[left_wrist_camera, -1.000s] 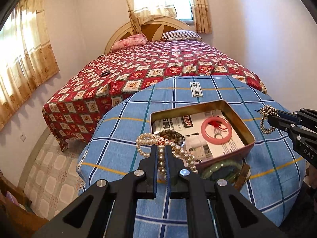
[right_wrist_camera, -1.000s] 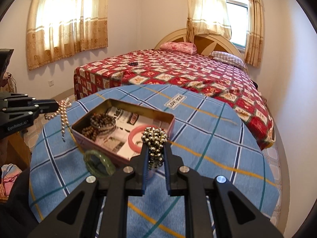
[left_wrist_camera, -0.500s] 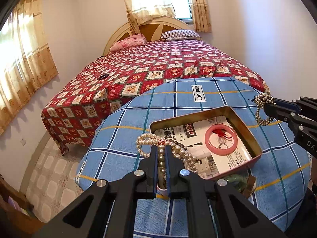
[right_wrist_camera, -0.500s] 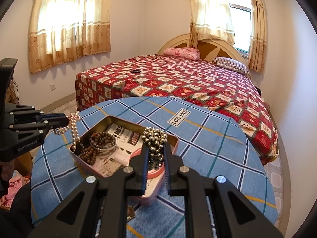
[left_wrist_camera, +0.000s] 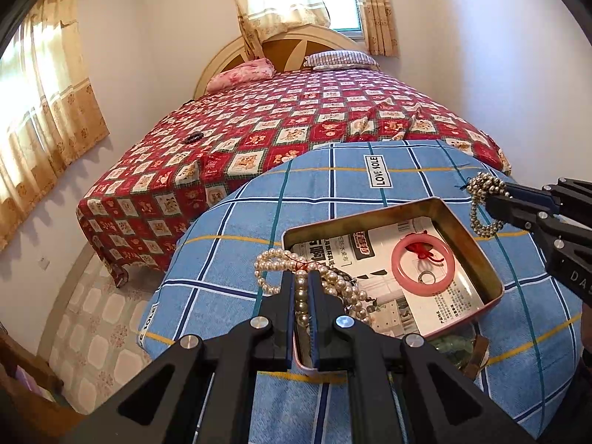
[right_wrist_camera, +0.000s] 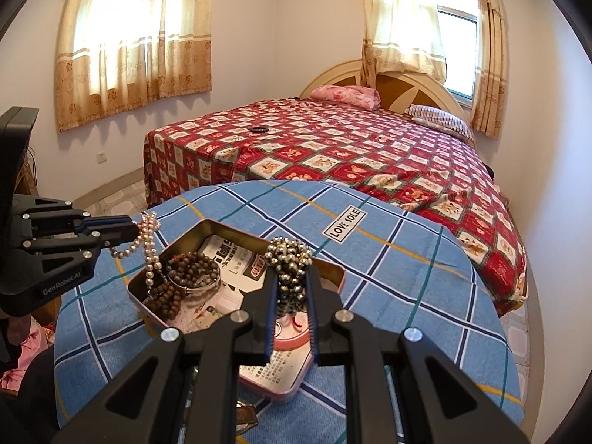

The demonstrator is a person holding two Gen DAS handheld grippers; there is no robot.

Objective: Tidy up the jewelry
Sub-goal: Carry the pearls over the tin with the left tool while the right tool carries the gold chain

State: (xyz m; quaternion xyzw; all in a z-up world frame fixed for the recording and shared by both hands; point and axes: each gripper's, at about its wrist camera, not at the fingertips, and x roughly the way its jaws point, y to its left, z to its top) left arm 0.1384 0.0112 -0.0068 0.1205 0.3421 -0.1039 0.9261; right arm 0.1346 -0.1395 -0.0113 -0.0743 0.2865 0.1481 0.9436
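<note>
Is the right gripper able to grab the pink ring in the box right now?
Probably not yet. The right gripper is already shut on a dark bead string, so its jaws are full, though the pink ring lies uncovered in the open box beneath it.

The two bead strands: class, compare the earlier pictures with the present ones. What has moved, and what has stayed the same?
Both grippers have carried their strands in over the tin: the left gripper with the pearl necklace, the right gripper with the metallic bead strand. Nothing was released. The pink bangle and brown bead bracelets stay in the tin.
</note>
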